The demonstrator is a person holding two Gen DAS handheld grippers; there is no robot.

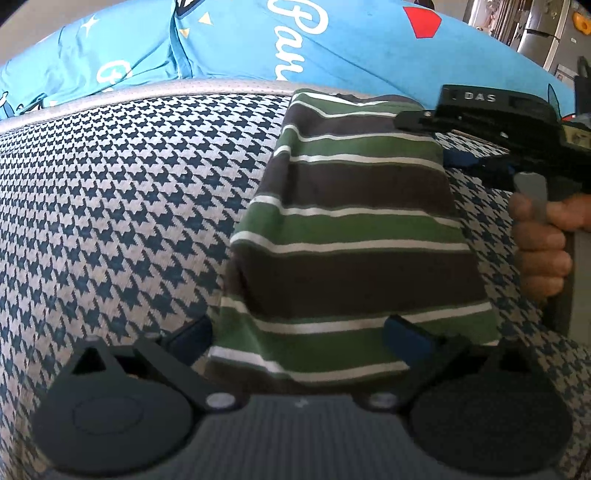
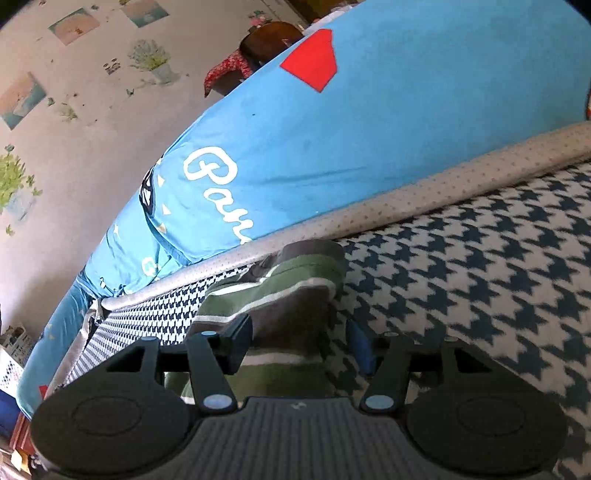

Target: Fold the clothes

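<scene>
The folded shirt (image 1: 354, 236) lies on the houndstooth cover (image 1: 110, 221), centre to 3 o'clock in the left view. Left gripper (image 1: 299, 332) is released, straddling its near hem. Right gripper (image 2: 299, 341) is released, over its far-right corner. Clench both evenly, then lift level.

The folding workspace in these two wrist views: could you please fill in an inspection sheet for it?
Surface: houndstooth cover, edged by a dotted grey piping.
Job's things: one striped garment, green, dark and white, folded into a narrow stack.
Clutter: nothing seen on the cover.
Grippers: left gripper open, fingers astride the garment's near end; right gripper open at the far end, held by a hand.
Cables: nothing seen.
Surroundings: blue bedding with white lettering and a red patch; wall with plant decals; refrigerator in the background.
</scene>
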